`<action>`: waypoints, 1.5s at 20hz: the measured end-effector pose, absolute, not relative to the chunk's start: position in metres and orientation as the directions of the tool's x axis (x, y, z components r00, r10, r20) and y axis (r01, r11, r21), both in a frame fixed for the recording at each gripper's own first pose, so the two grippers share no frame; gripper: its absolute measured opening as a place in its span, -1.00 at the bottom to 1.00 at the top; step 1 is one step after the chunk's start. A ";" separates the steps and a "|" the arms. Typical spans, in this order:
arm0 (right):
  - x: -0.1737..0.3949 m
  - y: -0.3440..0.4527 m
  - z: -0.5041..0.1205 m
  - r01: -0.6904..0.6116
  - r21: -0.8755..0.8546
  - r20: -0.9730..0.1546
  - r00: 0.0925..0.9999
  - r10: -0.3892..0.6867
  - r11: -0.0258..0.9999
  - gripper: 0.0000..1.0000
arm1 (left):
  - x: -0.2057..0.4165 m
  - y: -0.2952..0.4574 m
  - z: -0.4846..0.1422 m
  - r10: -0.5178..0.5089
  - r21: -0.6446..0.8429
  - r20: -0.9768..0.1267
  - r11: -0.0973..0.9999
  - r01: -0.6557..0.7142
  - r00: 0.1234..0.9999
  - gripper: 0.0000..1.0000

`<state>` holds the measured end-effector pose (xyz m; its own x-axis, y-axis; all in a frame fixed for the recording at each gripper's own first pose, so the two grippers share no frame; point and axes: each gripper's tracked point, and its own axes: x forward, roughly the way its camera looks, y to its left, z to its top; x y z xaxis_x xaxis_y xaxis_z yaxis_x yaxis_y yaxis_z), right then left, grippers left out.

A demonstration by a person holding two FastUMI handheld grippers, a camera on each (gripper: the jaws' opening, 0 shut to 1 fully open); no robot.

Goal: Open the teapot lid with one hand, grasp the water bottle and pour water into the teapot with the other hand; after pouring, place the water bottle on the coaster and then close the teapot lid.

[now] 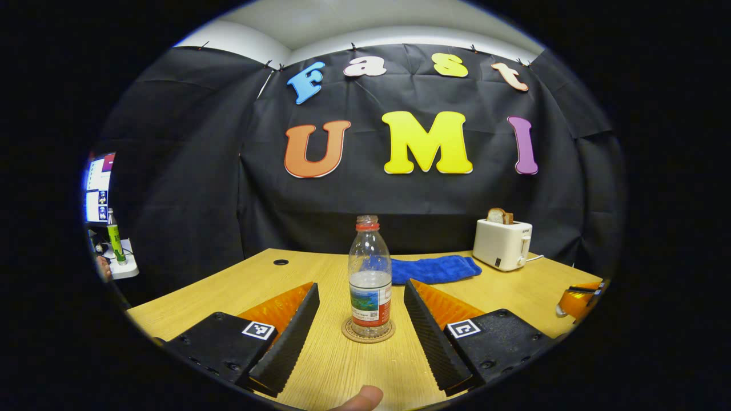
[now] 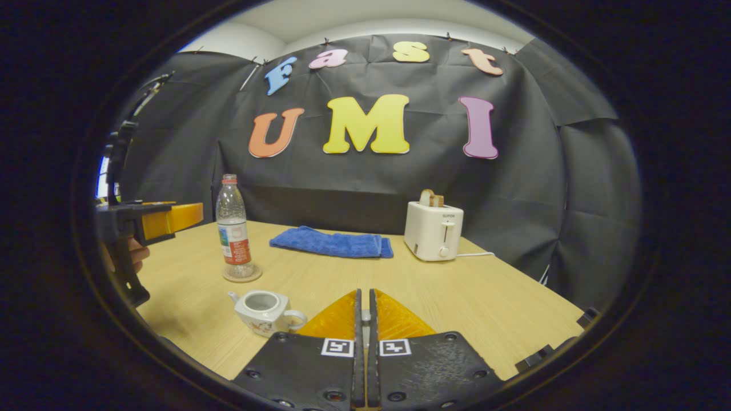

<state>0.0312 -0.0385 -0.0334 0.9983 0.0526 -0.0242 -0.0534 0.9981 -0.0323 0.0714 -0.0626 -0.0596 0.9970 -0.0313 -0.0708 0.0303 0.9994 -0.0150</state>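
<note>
- Water bottle (image 1: 370,279): stands upright on a round coaster (image 1: 368,333) on the wooden table (image 1: 514,291). No cap on the neck; a red ring sits below the mouth. Water fills the lower part, about level with the top of the label. In the right gripper view the same bottle (image 2: 233,228) stands on its coaster (image 2: 242,274) toward the left side of the table.
- Teapot (image 2: 261,311): white, small, lid off, mouth open to view. It sits on the table nearer the camera than the bottle, just left of the right gripper's fingers, handle turned toward them. Apart from bottle and coaster.
- Teapot lid: whether one is held cannot be told.
- Left gripper (image 1: 361,311): jaws set wide, one finger on each side of the bottle, neither touching it. A fingertip of the person (image 1: 361,398) shows at the bottom edge. In the right gripper view this gripper (image 2: 154,220) hangs at the left, beside the bottle, with a hand (image 2: 134,251) on its grip.
- Right gripper (image 2: 364,305): fingers drawn together to a thin slit; what lies between the tips is not discernible.
- Surroundings: a blue cloth (image 2: 331,242) lies folded behind the bottle; a white toaster (image 2: 433,230) with a slice of bread in it stands to the right, cord trailing off. A monitor (image 1: 98,187) shows at the far left.
</note>
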 end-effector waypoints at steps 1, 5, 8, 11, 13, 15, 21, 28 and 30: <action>0.032 -0.036 -0.031 -0.068 -0.032 -0.026 0.997 0.067 0.997 -0.97 | 0.061 -0.066 -0.054 -0.041 -0.004 -0.067 0.999 0.041 0.997 0.87; 0.039 -0.026 -0.017 -0.111 0.017 -0.023 0.994 0.111 0.994 -0.97 | 0.029 -0.063 -0.050 -0.057 0.044 -0.127 0.997 0.062 0.990 0.87; 0.048 -0.007 -0.009 -0.169 0.051 -0.027 0.985 0.171 0.984 -0.97 | 0.010 -0.055 -0.027 -0.056 0.055 -0.113 0.997 0.062 0.992 0.87; 0.052 0.014 -0.001 -0.235 0.022 -0.027 0.971 0.236 0.972 -0.97 | -0.002 -0.053 -0.007 -0.087 0.051 -0.069 0.995 0.091 0.994 0.87; 0.053 0.028 0.003 -0.264 0.004 -0.016 0.964 0.264 0.964 -0.98 | -0.009 -0.046 0.005 -0.102 0.045 -0.042 0.994 0.104 0.994 0.87; 0.055 0.044 -0.002 -0.293 0.005 -0.027 0.956 0.293 0.956 -0.94 | -0.015 -0.035 0.014 -0.096 0.028 -0.027 0.995 0.096 0.995 0.87; 0.064 0.076 -0.025 -0.331 0.024 -0.091 0.939 0.332 0.943 -0.94 | -0.020 -0.013 0.029 -0.092 -0.008 0.021 0.996 0.092 0.996 0.87; 0.072 0.086 -0.041 -0.337 0.024 -0.139 0.931 0.336 0.941 -0.94 | -0.012 -0.011 0.017 -0.086 0.004 -0.010 0.996 0.086 0.996 0.87; 0.072 0.089 -0.046 -0.342 0.027 -0.154 0.927 0.342 0.939 -0.94 | -0.012 -0.015 0.016 -0.095 0.011 -0.011 0.995 0.095 0.995 0.87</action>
